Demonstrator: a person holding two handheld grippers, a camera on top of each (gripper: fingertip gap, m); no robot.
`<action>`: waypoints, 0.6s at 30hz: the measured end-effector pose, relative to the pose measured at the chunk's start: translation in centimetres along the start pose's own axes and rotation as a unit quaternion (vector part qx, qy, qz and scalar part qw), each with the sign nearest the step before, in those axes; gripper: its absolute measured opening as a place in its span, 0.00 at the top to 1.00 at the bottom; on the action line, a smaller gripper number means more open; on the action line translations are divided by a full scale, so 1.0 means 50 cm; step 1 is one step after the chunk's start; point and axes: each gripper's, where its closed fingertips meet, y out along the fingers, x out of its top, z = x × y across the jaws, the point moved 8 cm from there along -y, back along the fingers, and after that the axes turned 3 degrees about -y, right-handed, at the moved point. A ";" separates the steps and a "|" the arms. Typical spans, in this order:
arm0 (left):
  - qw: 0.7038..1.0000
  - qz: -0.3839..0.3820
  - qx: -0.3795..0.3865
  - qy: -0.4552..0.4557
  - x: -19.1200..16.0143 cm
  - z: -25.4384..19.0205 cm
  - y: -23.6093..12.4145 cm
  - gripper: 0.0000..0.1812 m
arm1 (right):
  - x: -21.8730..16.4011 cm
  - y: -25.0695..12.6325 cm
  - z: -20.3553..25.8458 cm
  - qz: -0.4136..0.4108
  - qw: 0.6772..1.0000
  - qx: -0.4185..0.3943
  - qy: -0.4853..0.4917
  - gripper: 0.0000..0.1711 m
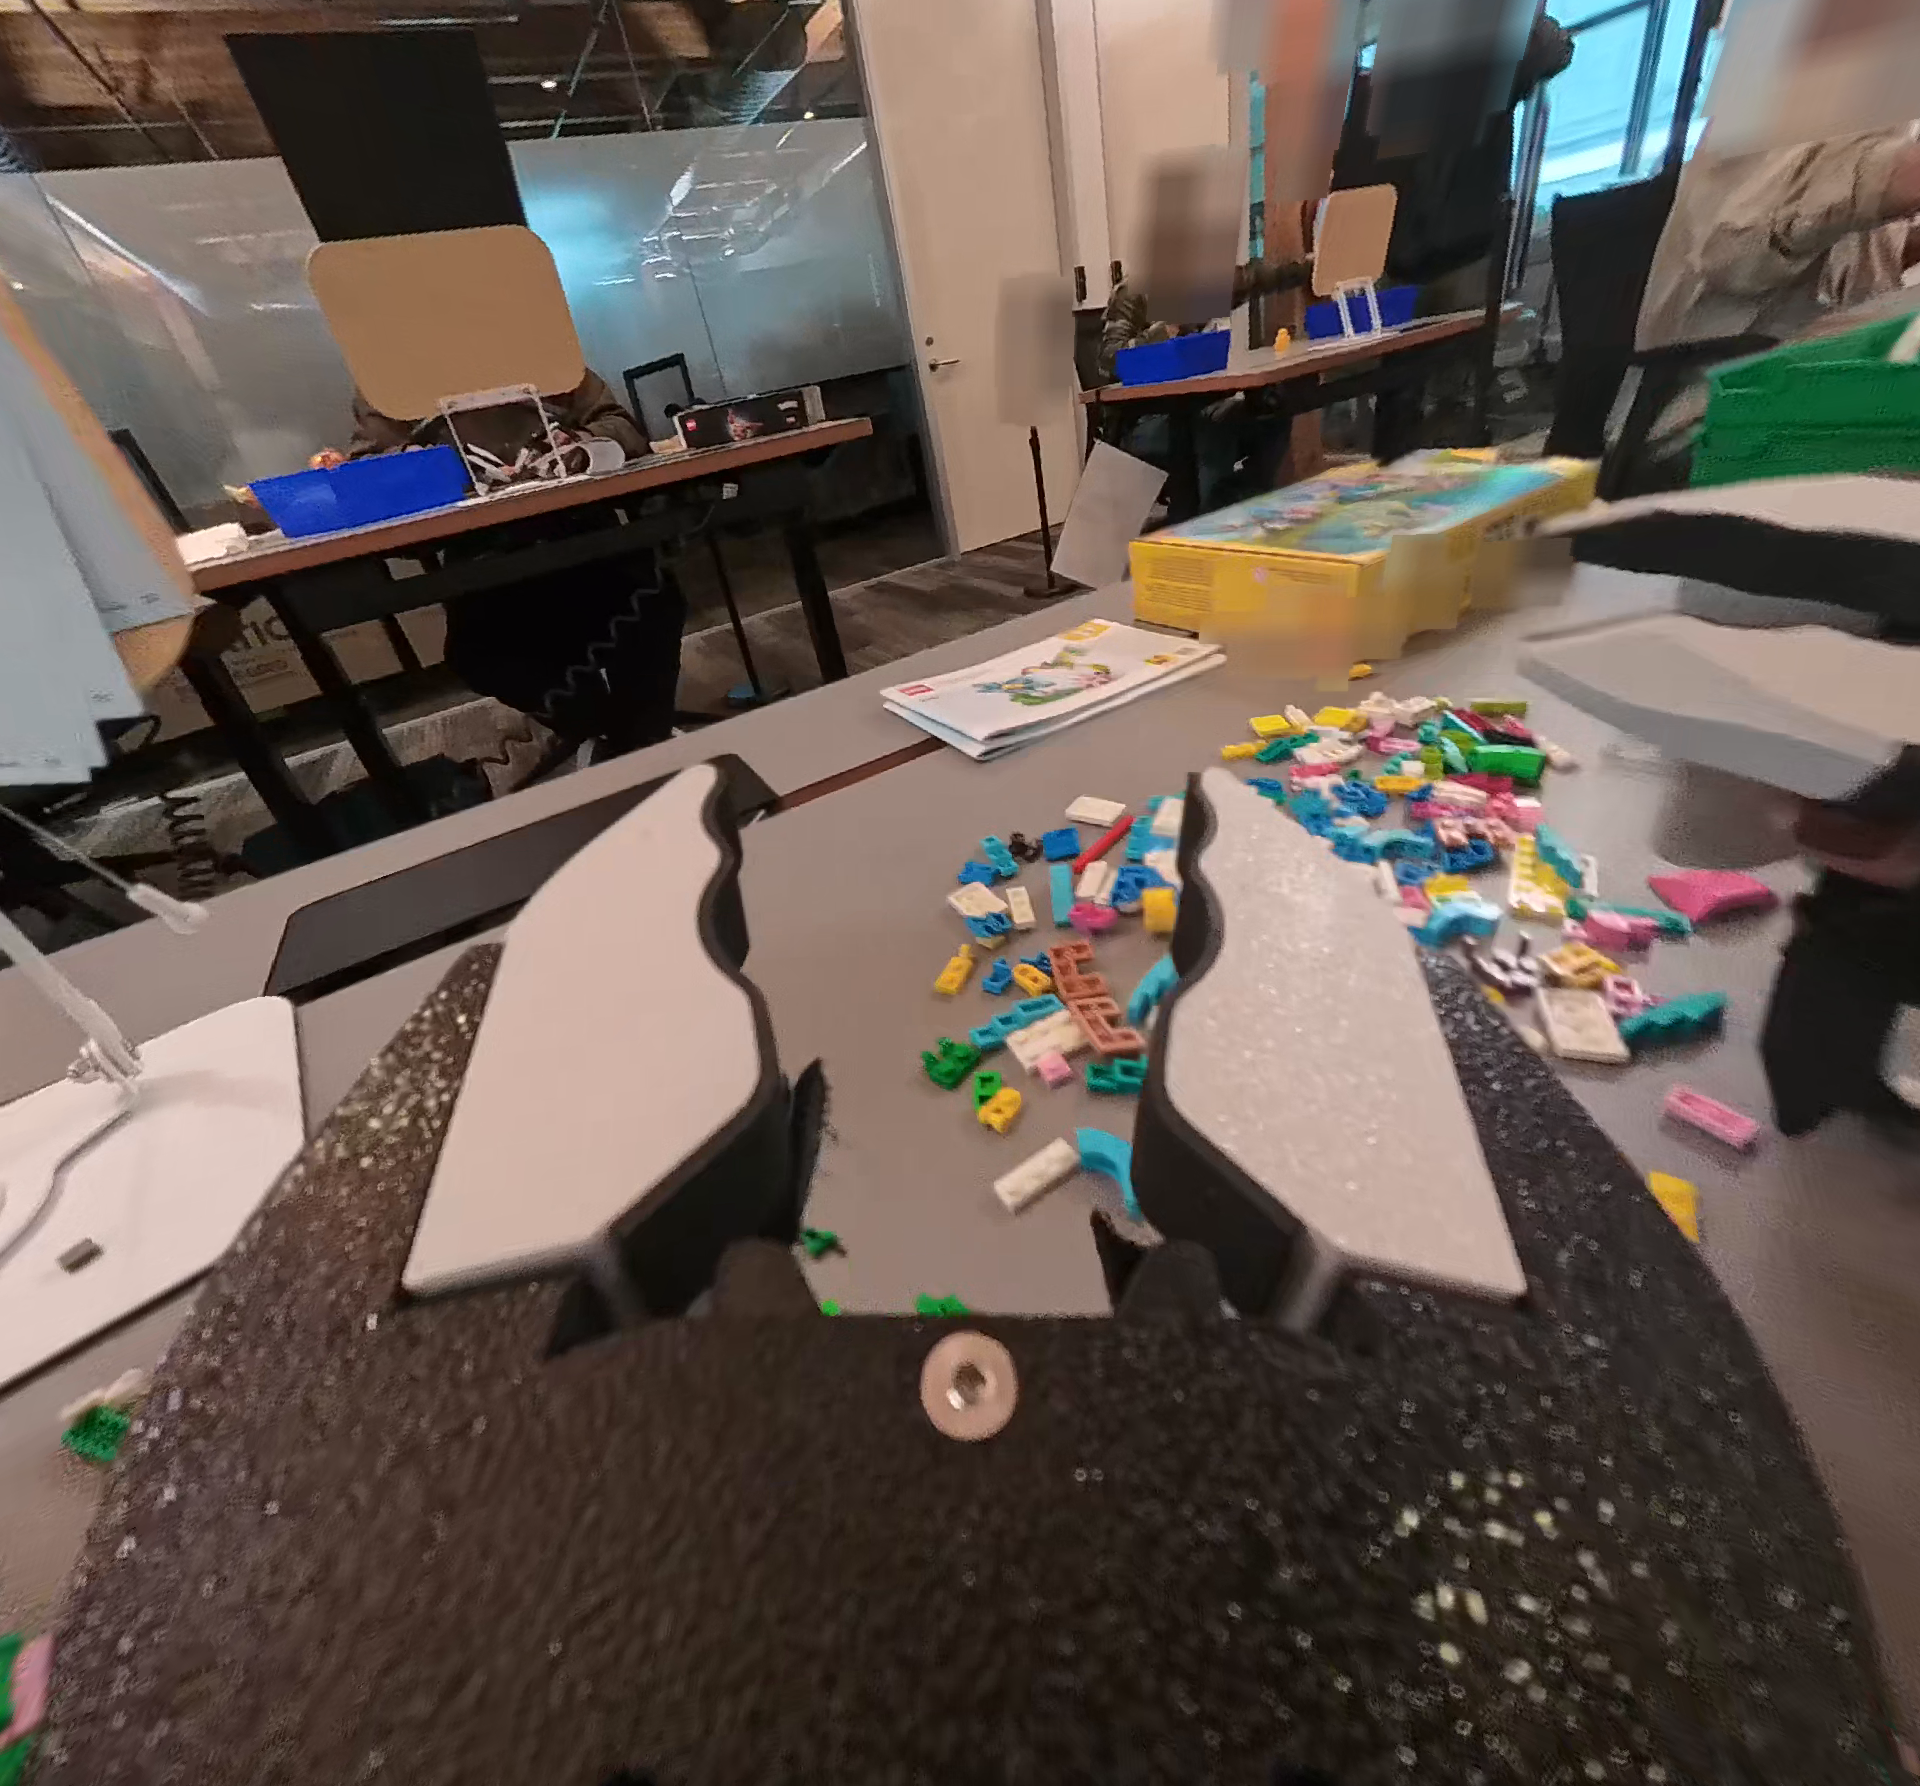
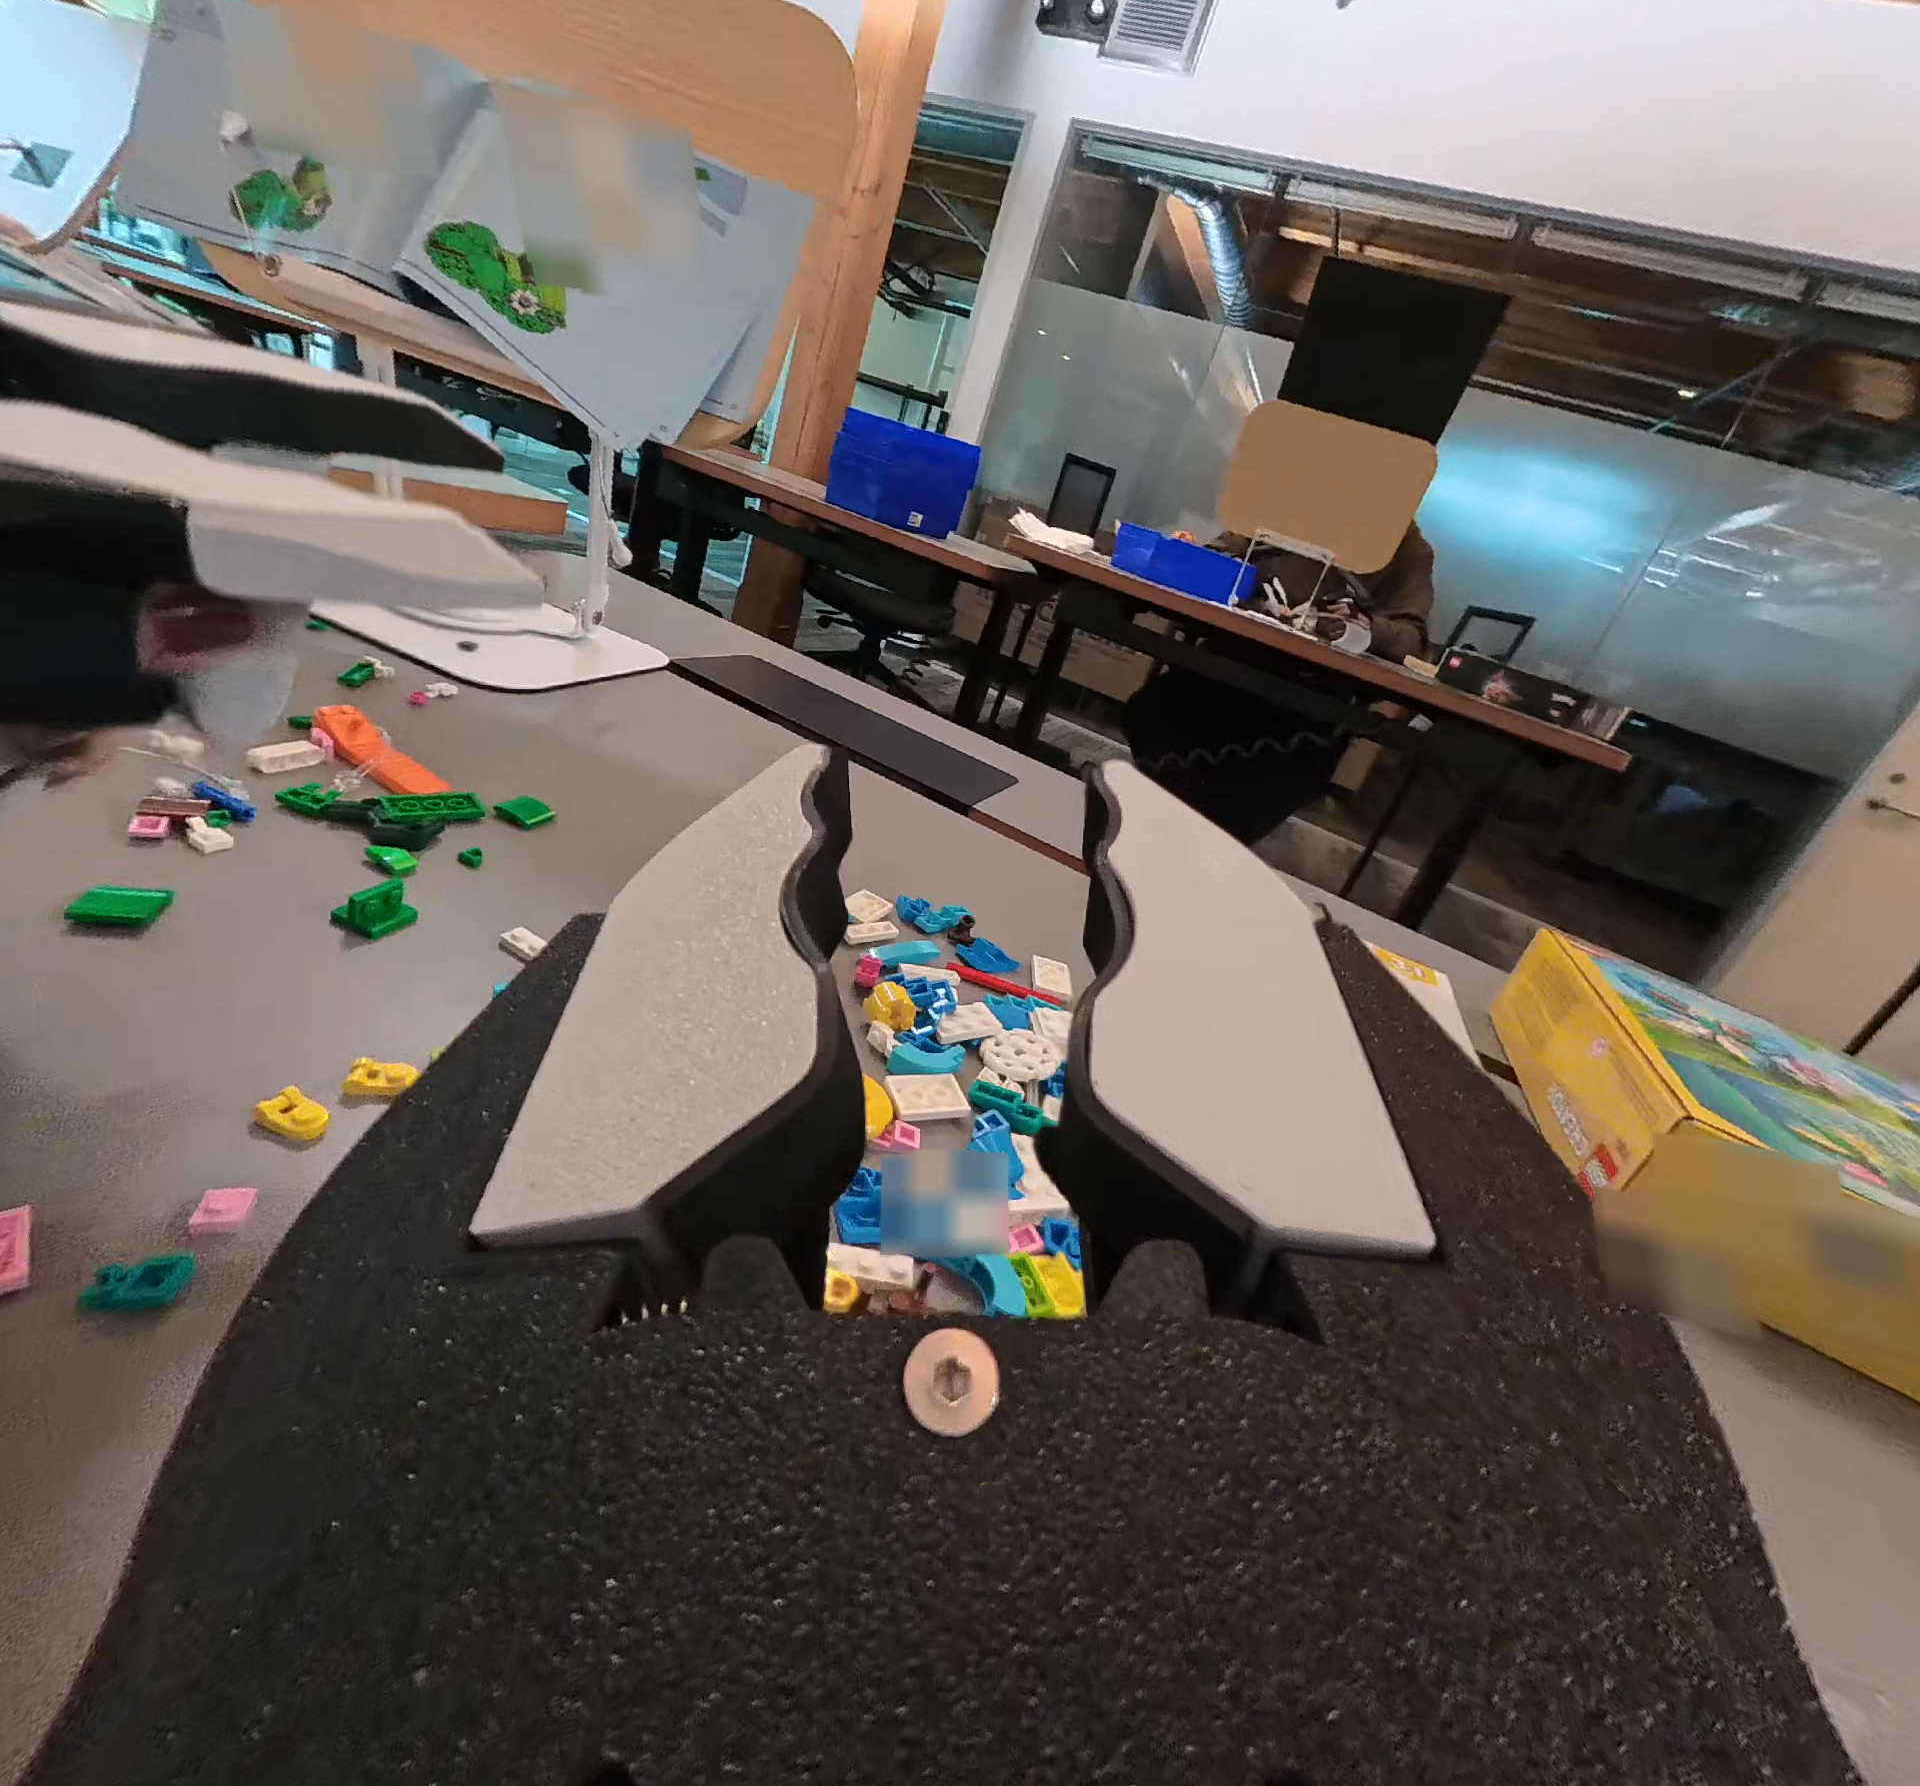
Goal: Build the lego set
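Observation:
A loose pile of small lego pieces in blue, pink, yellow, white and teal lies on the grey table. My left gripper is open and empty above the table, just left of the pile. My right gripper is open and empty, hovering over the same pile, which shows between its fingers. Green pieces and an orange piece lie apart to the left. The right gripper also shows in the left wrist view, and the left gripper in the right wrist view.
A yellow lego box and instruction booklets lie at the table's far side. An open booklet hangs on a white stand. A green bin sits beyond the box. People sit at other tables behind.

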 end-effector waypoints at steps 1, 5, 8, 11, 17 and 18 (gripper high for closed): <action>1.000 -0.004 0.000 -0.014 0.001 0.017 0.005 0.55 | -0.001 -0.001 -0.001 0.003 1.000 -0.003 -0.004 0.75; 0.999 0.006 0.024 -0.044 -0.016 0.070 0.012 0.53 | 0.001 -0.004 -0.011 0.013 1.000 -0.015 -0.018 0.75; 0.995 0.053 0.036 -0.079 -0.037 0.077 0.010 0.54 | 0.000 -0.003 -0.020 0.038 0.999 -0.026 -0.025 0.76; 0.992 0.067 0.026 -0.106 -0.037 0.073 0.004 0.55 | 0.003 -0.004 -0.022 0.058 0.998 -0.023 -0.031 0.76; 0.990 0.002 -0.028 -0.135 -0.042 0.065 -0.005 0.64 | 0.022 -0.015 0.000 0.027 0.999 0.028 -0.022 0.95; 0.992 0.009 -0.020 -0.124 -0.045 0.064 -0.006 0.66 | 0.024 -0.016 0.004 0.022 0.999 0.030 -0.029 0.97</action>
